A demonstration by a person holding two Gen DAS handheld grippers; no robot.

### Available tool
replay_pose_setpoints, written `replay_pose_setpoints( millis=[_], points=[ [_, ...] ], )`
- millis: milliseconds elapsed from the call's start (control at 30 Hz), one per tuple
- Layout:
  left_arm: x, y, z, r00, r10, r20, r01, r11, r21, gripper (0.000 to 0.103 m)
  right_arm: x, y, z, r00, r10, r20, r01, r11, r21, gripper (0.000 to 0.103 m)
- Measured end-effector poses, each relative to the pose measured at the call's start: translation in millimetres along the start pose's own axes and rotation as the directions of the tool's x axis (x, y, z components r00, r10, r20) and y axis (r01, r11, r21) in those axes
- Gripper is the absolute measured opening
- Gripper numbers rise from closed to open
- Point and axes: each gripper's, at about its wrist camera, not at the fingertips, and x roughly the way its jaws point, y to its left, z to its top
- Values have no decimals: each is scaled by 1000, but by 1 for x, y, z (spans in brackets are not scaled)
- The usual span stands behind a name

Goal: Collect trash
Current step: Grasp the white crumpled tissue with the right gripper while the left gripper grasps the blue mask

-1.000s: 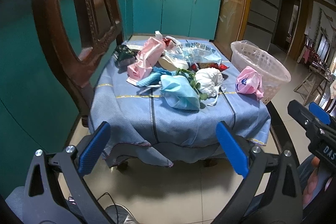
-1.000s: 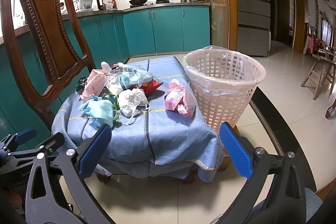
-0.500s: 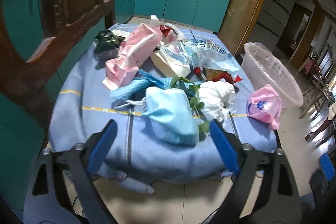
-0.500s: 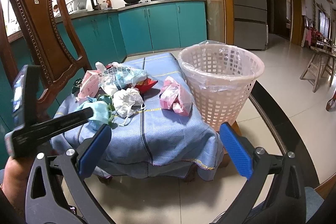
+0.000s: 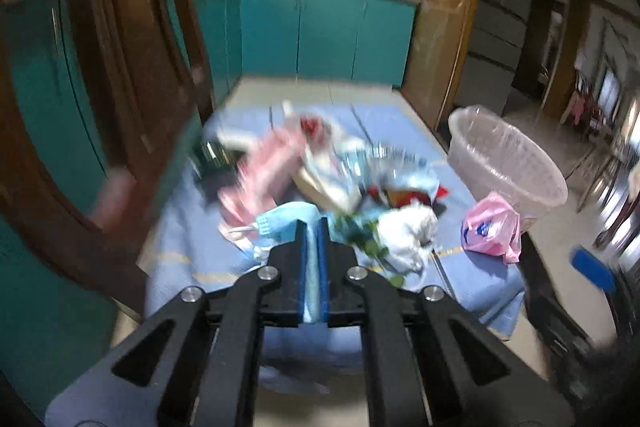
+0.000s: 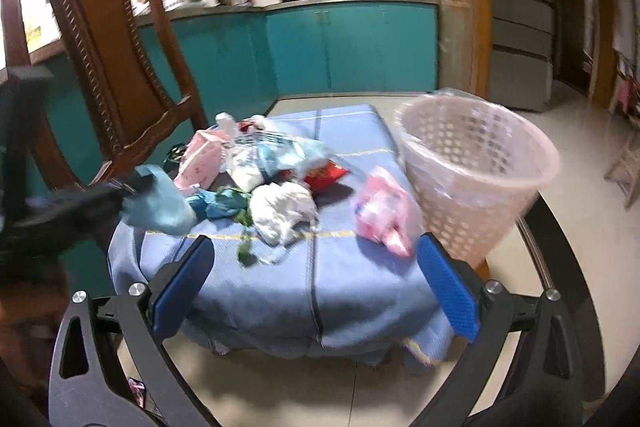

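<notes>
A heap of trash lies on a low table under a blue cloth (image 6: 340, 283). My left gripper (image 5: 313, 227) is shut on a light blue bag (image 5: 312, 291), which the right wrist view shows lifted at the table's left edge (image 6: 160, 205). A crumpled white bag (image 6: 282, 205), a pink bag (image 6: 384, 215), a pink packet (image 6: 202, 157) and a red wrapper (image 6: 324, 175) lie on the cloth. My right gripper (image 6: 316, 279) is open and empty, in front of the table. A white mesh bin (image 6: 476, 171) with a clear liner stands at the table's right.
A carved wooden chair (image 6: 104, 39) stands close on the left of the table. Teal kitchen cabinets (image 6: 348, 47) run along the back wall. Pale tiled floor (image 6: 592, 211) spreads to the right past the bin.
My left gripper went in over the table, closed on the light blue bag and lifted it off the heap toward the left. My right gripper stays open, a little nearer the table.
</notes>
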Motion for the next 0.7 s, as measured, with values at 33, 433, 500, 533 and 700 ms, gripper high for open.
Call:
replay_pose_setpoints(
  millis=[33,433,500,533,700],
  points=[
    [-11,2,2,999,10,31,-11,999,30,4,8,6,5,1000,6,-3,-6,999,-31,93],
    [-50,44,-13,996,23,84,-22,1000,-19,4,108,22,30,993,5,-118,-14,997,-73,66],
    [-51,42,-14,996,30,82,-30,1000,-3,4,122,19,34,988,43,-148,-50,998,-41,66],
    [-49,39,-14,996,31,83,-31,999,8,4,128,17,35,985,61,-163,-65,998,-23,66],
    [-48,32,-17,997,3,75,-4,1000,9,4,150,16,33,964,108,-242,-109,994,9,43]
  ],
)
